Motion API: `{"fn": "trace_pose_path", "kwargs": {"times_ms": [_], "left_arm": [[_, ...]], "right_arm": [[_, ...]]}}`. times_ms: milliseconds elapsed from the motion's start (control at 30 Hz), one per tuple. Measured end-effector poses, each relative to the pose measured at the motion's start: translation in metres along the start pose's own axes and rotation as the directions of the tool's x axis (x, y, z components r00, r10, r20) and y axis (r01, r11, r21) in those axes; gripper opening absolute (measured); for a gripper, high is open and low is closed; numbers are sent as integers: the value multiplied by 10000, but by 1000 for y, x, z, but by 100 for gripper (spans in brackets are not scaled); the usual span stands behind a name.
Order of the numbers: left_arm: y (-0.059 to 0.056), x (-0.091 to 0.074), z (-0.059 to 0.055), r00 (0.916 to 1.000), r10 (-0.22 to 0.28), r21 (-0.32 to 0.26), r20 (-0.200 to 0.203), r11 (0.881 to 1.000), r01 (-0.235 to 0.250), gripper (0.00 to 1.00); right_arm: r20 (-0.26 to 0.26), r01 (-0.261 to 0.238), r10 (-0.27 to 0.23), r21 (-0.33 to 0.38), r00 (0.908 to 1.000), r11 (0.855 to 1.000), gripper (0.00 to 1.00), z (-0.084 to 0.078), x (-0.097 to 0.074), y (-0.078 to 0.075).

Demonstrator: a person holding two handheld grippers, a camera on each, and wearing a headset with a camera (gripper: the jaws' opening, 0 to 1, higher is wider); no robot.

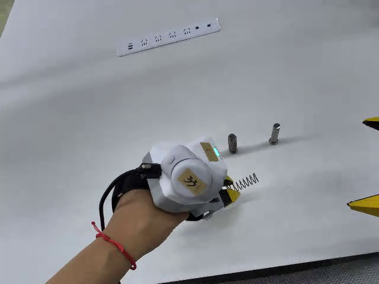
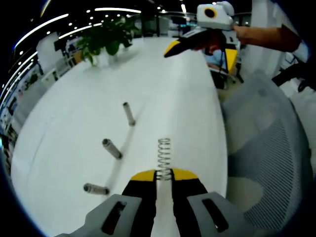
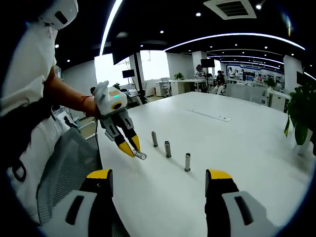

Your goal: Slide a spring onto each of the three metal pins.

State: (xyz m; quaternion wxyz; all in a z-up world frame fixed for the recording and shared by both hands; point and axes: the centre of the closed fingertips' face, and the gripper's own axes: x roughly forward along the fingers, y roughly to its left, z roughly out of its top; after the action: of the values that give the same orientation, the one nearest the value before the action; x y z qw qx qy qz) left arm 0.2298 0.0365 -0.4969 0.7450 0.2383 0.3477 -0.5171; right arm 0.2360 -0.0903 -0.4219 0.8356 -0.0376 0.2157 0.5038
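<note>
My left claw (image 2: 163,175) grasps the thin coiled steel spring (image 2: 164,154) by its end, near the bare steel pin (image 2: 128,113). It looks light and floppy. My right claw (image 3: 160,175) is released.

Open tabletop (image 1: 83,136), upright pins (image 1: 275,134) mid-table

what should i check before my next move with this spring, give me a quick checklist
1. Spring held in left claw: ok, pinched by one end.
2. Bare pin ready: ok, upright, nothing on it.
3. Spring lined up over bare pin: not ok, it points sideways, apart from the pin.
4. Middle pin and end pin already sprung: ok, both look coiled.
5. Right claw out of the way: ok, open, off to the side.
</note>
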Motion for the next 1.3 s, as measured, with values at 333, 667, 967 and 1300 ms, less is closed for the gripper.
{"fn": "trace_pose_path", "kwargs": {"times_ms": [333, 667, 967, 1300], "left_arm": [[0, -41, 31, 9819, 649, -996, 1777, 9939, -476, 10], [1, -73, 62, 9389, 1162, -1763, 3241, 9825, -608, 10], [1, -83, 80, 9050, 1421, -2139, 4009, 9751, -584, 10], [2, -90, 91, 8772, 1583, -2526, 4533, 9666, -439, 10]], "right_arm": [[1524, -152, -190, 2201, 9881, 9754, 52, 56, 38, 30], [3011, -929, -515, 4460, 9522, 8902, 32, 84, 58, 43], [3766, -1585, -539, 5102, 9248, 8453, 22, 100, 65, 48], [3884, -1703, -463, 5043, 9203, 8465, 15, 106, 68, 51]]}}
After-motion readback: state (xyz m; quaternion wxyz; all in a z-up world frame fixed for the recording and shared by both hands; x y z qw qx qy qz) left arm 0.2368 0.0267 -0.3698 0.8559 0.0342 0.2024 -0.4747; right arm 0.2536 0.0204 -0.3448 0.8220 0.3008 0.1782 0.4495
